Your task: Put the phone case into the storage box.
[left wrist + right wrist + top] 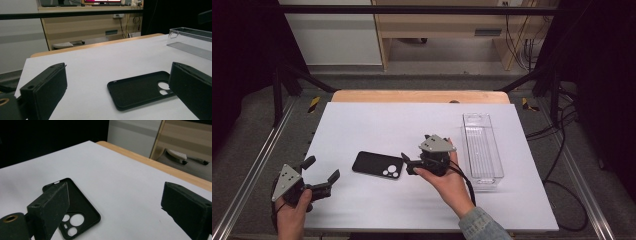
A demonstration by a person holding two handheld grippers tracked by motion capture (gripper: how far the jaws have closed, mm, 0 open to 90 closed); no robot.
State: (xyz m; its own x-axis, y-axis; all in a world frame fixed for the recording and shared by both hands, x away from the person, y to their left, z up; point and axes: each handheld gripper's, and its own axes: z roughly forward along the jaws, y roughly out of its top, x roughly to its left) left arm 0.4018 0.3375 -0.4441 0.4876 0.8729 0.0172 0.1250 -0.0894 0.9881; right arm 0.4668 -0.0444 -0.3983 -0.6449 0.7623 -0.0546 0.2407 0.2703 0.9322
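While the black phone case (378, 165) lies flat, hollow side up, on the white table (377, 125), the right gripper (408, 164), jaws wide and empty, seems just short of its camera-hole end.

I see a black case (378, 165) mid-frame on the white counter (377, 125), a clear tray (482, 147) at right, black tools with grey plates.

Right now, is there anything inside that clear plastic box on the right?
The clear plastic box looks empty: through its walls only its ribbed floor and the white table show. Nothing is hidden.
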